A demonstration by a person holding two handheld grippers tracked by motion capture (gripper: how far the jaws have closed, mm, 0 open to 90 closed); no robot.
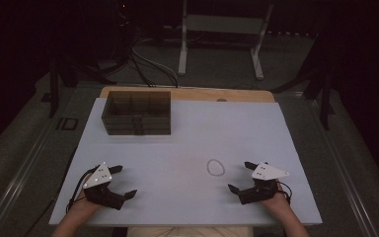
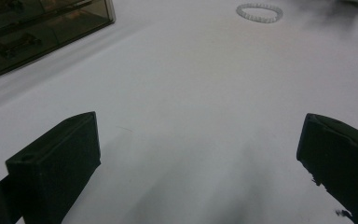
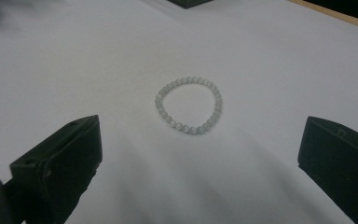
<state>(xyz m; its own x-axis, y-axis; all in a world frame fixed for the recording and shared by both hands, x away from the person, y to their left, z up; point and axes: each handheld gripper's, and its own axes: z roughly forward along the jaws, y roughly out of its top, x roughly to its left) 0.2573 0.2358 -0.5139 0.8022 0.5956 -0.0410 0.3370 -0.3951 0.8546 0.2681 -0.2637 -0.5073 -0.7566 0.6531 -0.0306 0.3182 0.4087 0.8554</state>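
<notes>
The bracelet point(image 3: 189, 106) lies flat on the white surface point(image 1: 187, 133) just ahead of the right gripper point(image 1: 241, 177) — both grippers' fingers spread wide, holding nothing — so a pinch could slip off the little beads.

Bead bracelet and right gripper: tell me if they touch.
Apart. In the right gripper view the bead bracelet lies flat on the white table ahead of the open right gripper, with bare table between.

I'm looking along my right gripper point(image 3: 200, 158), its 2 black jaws standing wide apart with nothing between them. A pale beaded bracelet point(image 3: 189, 106) is lying flat on the white desk point(image 3: 270, 60) just ahead.
</notes>
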